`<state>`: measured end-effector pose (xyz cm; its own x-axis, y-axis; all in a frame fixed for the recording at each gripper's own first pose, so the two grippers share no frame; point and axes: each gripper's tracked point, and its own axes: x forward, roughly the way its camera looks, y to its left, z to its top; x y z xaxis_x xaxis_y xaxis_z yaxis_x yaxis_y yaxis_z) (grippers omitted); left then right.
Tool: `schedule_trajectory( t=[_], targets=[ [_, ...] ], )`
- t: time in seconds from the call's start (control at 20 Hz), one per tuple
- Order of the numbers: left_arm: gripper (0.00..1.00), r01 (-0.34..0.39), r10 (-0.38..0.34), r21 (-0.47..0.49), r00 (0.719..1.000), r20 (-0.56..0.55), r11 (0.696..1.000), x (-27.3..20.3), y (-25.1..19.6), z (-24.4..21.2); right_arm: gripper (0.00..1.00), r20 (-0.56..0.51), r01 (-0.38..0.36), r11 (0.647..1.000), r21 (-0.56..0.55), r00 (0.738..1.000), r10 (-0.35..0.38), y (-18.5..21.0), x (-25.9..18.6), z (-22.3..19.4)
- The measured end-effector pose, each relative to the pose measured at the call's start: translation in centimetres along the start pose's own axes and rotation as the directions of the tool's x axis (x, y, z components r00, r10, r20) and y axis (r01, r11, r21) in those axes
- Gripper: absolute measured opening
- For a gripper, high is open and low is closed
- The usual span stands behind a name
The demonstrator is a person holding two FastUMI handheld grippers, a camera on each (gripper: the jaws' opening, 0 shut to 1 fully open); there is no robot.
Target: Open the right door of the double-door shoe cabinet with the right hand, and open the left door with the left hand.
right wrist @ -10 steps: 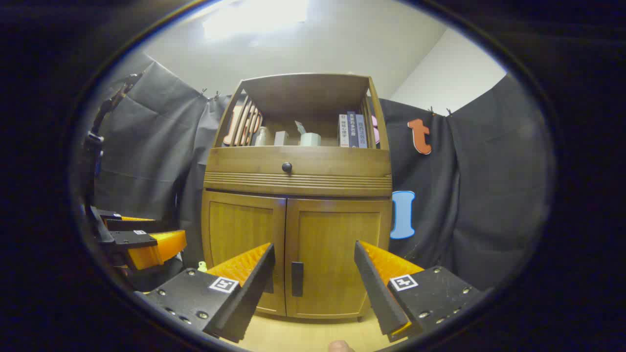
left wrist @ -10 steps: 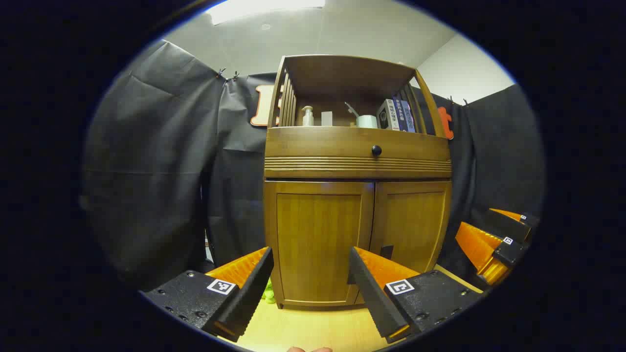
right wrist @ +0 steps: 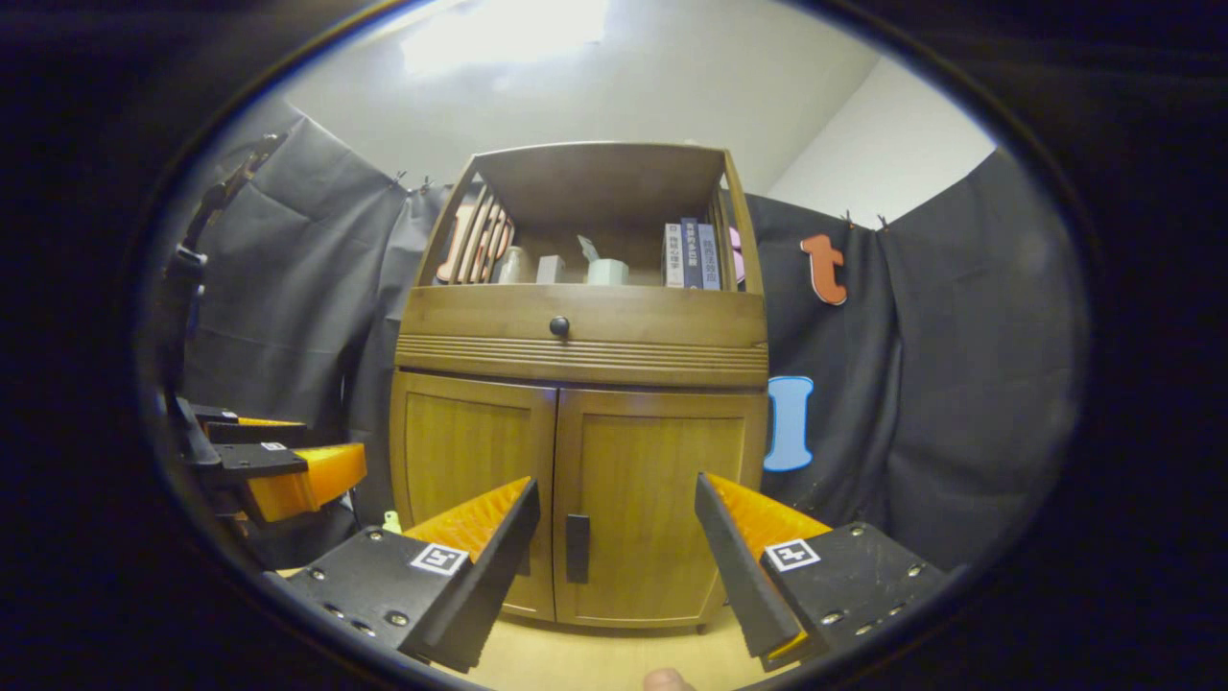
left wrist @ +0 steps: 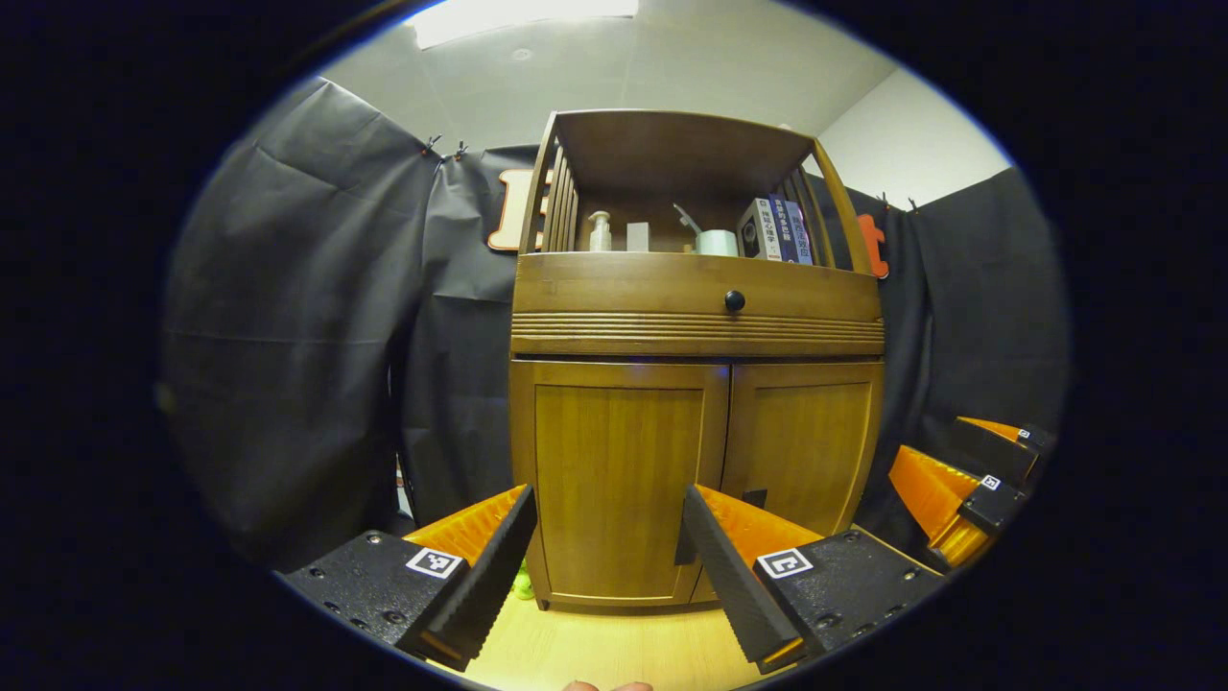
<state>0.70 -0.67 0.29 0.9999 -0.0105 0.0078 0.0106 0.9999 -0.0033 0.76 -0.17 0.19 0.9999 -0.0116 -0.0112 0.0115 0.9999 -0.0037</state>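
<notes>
Approach step: both doors of the brown wooden double-door shoe cabinet [left wrist: 696,384] are shut, and we hold both grippers short of it.

Left gripper view: our left gripper [left wrist: 609,552] has its fingers wide apart and empty, framing the left door [left wrist: 619,485], which stands ahead and untouched; the right gripper [left wrist: 969,480] shows at the far right edge. We count two doors, one round black drawer knob [left wrist: 735,300] and three upright books [left wrist: 779,230] on the open shelf. Right gripper view: our right gripper [right wrist: 619,547], fingers apart on nothing, faces the right door [right wrist: 657,509] with its dark vertical handle [right wrist: 577,548] between them. Next, we judge, it must advance and close on that handle, then pull.
</notes>
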Motion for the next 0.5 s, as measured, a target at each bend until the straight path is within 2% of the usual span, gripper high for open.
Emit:
schedule_trajectory(
  t=[0.1,0.15,0.25,0.45,0.5],
  targets=[
    [0.96,-0.005,0.005,0.001,1.0,0.0,1.0,0.1,0.1,0.0,0.95,-0.002,0.002,1.0,0.001,1.0,-0.002,-0.2,0.3,0.0],
    [0.92,-0.008,0.008,0.0,1.0,-0.001,1.0,0.1,0.2,0.0,0.95,-0.003,0.001,1.0,0.0,1.0,-0.001,-0.2,0.6,-0.1],
    [0.96,-0.013,0.013,-0.002,1.0,-0.005,1.0,0.1,0.4,-0.1,0.97,-0.008,-0.001,1.0,-0.002,1.0,0.001,-0.1,0.9,-0.5],
    [0.96,-0.039,0.039,0.003,0.999,0.0,0.999,-0.3,1.6,0.3,0.97,-0.031,-0.02,1.0,0.005,0.999,0.02,0.7,1.9,-2.2],
    [0.92,-0.051,0.051,0.008,0.999,0.003,0.999,-0.5,2.2,0.3,0.97,-0.041,-0.026,1.0,0.002,0.999,0.026,1.1,2.5,-2.9]
  ],
)
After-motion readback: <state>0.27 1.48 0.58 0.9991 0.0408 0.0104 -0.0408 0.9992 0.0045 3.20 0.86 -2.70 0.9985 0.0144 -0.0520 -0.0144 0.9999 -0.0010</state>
